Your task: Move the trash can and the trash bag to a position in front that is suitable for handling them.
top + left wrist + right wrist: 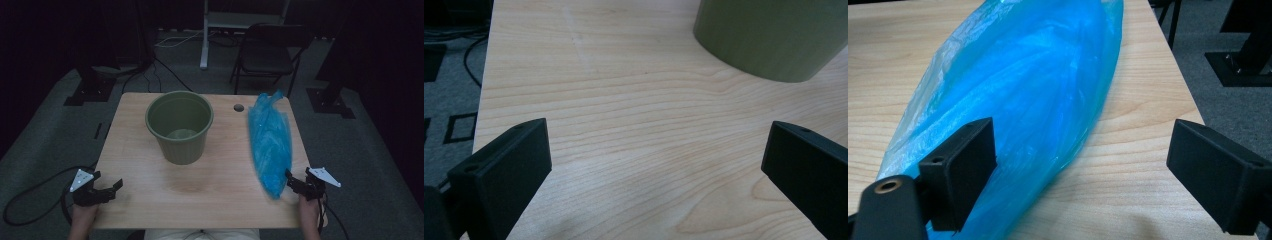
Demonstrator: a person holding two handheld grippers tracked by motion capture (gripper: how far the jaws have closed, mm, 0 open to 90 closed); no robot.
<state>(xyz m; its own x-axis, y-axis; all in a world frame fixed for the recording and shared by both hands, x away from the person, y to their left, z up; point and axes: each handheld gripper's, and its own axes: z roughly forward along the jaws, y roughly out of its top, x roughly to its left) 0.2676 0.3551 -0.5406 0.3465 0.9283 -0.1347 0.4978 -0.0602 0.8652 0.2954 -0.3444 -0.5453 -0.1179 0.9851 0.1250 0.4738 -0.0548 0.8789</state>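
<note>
High view first: the round olive-green plastic bucket (179, 126) stands upright toward the far middle of the pale wooden tabletop (215, 185), and everything gets placed from it. Off to the bucket's right, well apart, lies the crumpled blue translucent plastic bag (270, 142), stretched from the far edge toward the near right corner. The right claw (294, 181) sits low at the bag's near tip, jaws apart, with the person's hand (309, 212) gripping it from below. The left claw (111, 189) hovers at the near left edge, well short of the bucket, jaws apart, aimed inward. Both forearms are cut off by the bottom edge, and the room beyond is too dark to read.

Left claw view: jaws spread wide over bare wood, nothing between them; the bucket (774, 37) shows just its lower wall, top cropped.

Right claw view: jaws wide apart, the left jaw over the bag's (1023, 100) near end, contact hard to judge.
</note>
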